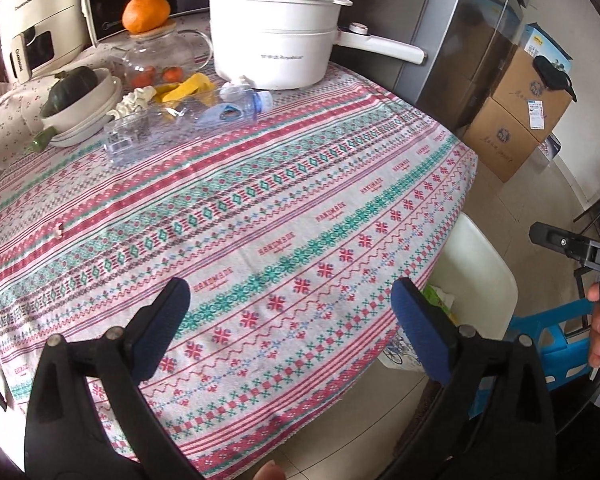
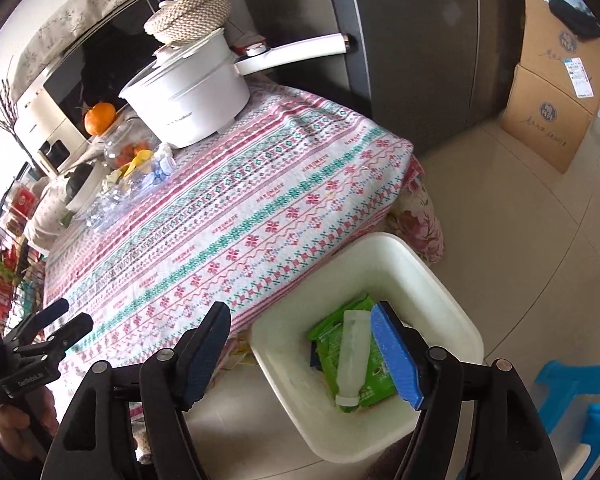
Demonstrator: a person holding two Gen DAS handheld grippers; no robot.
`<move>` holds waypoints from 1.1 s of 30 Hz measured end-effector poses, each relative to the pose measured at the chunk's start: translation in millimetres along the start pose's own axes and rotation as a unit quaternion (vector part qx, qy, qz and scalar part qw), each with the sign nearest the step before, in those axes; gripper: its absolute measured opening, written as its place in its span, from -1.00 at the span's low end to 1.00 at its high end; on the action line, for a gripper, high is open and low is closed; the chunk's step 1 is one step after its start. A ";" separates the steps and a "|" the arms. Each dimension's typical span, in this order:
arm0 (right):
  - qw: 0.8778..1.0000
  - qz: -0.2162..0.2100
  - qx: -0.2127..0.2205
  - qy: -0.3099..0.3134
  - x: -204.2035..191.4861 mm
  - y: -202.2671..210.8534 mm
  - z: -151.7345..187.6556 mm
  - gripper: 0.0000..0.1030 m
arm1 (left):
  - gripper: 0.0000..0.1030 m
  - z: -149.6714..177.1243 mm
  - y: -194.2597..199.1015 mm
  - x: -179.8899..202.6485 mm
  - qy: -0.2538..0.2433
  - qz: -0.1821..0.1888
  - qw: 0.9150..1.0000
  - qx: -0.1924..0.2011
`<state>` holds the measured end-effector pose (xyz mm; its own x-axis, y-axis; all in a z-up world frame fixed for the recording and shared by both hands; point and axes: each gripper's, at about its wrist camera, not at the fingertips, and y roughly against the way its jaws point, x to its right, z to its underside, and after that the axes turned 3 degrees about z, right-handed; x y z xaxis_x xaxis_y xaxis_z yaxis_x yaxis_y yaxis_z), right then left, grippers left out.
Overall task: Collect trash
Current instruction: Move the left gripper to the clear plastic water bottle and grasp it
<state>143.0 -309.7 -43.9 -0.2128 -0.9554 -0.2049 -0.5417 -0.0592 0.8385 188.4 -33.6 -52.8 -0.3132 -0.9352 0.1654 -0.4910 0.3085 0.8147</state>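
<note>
A crushed clear plastic bottle (image 1: 180,124) lies at the far side of the patterned table (image 1: 300,208), with yellow peel (image 1: 188,88) and a crumpled white scrap (image 1: 134,102) beside it. The bottle also shows in the right wrist view (image 2: 116,196). My left gripper (image 1: 292,312) is open and empty over the table's near edge. My right gripper (image 2: 304,344) is open and empty above the white bin (image 2: 440,280) beside the table. The bin holds a small white bottle (image 2: 352,356) on green wrappers (image 2: 328,336).
A white electric pot (image 1: 276,36), a glass jar with an orange (image 1: 146,12) on top and a bowl (image 1: 84,108) holding a dark squash stand at the table's back. A fridge (image 1: 460,40), cardboard boxes (image 1: 512,112) and a blue stool (image 2: 580,404) are to the right.
</note>
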 end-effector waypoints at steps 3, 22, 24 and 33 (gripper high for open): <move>1.000 -0.009 0.001 0.016 -23.3 -2.9 -6.1 0.50 | 0.95 -0.4 6.5 -20.5 0.018 -0.006 1.000 0.004; 0.994 0.031 -0.001 0.103 -88.2 -61.7 -52.3 0.55 | 0.95 -128.2 -86.4 -83.1 -0.165 -0.075 0.982 -0.045; 0.995 0.033 -0.018 0.091 -82.1 -70.1 -54.4 0.55 | 0.95 -145.8 -107.8 -79.4 -0.199 -0.083 0.975 -0.055; 0.996 0.042 -0.032 0.078 -65.4 -77.7 -59.7 0.55 | 0.82 -174.9 -175.9 -63.6 -0.276 -0.075 0.949 -0.134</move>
<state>247.6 -259.8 -65.5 -0.1230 -0.9909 -0.0554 -0.4741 0.0096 0.8804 436.9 -58.7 -109.5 -0.6710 -0.7081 -0.2199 -0.3621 0.0541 0.9306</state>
